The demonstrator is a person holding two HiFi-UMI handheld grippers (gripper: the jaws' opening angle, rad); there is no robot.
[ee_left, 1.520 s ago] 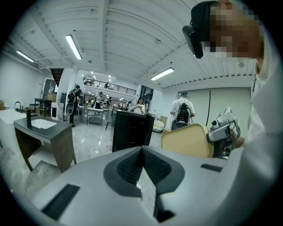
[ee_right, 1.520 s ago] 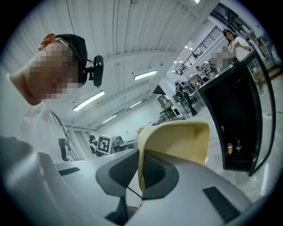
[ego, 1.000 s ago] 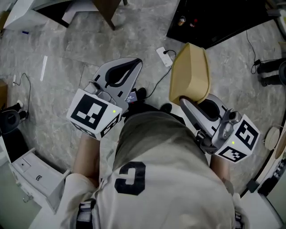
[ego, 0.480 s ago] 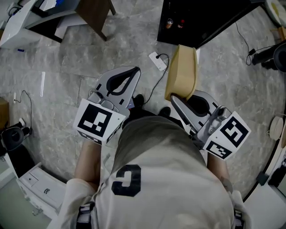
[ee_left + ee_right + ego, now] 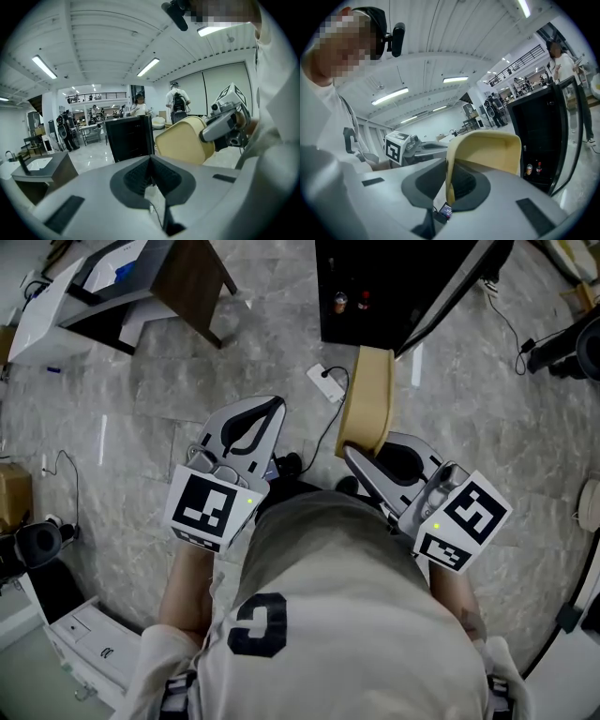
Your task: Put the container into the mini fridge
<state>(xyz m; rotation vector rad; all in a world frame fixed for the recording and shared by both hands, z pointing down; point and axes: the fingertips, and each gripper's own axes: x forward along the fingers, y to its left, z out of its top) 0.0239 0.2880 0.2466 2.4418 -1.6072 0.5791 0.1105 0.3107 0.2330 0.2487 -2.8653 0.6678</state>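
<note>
A pale yellow container [image 5: 367, 399] stands on edge in my right gripper [image 5: 354, 448], which is shut on its lower rim. In the right gripper view the container [image 5: 487, 150] rises between the jaws of the right gripper [image 5: 449, 187]. The black mini fridge [image 5: 375, 277] lies just ahead with its door [image 5: 450, 292] swung open. It also shows in the right gripper view as the mini fridge [image 5: 534, 136], with a can and a bottle inside. My left gripper [image 5: 272, 409] hangs beside the container, shut and holding nothing. In the left gripper view the left gripper [image 5: 151, 158] has its jaws closed, with the container [image 5: 183, 140] to the right.
A white power strip [image 5: 323, 381] with a black cable lies on the marble floor in front of the fridge. A dark wooden table [image 5: 187, 277] stands at the upper left. White furniture [image 5: 84, 643] sits at the lower left, and black equipment [image 5: 562, 343] at the right edge.
The person has stepped toward the fridge, so its open front and door now show more fully. Both grippers keep their pose, and the container stays in the right one.
</note>
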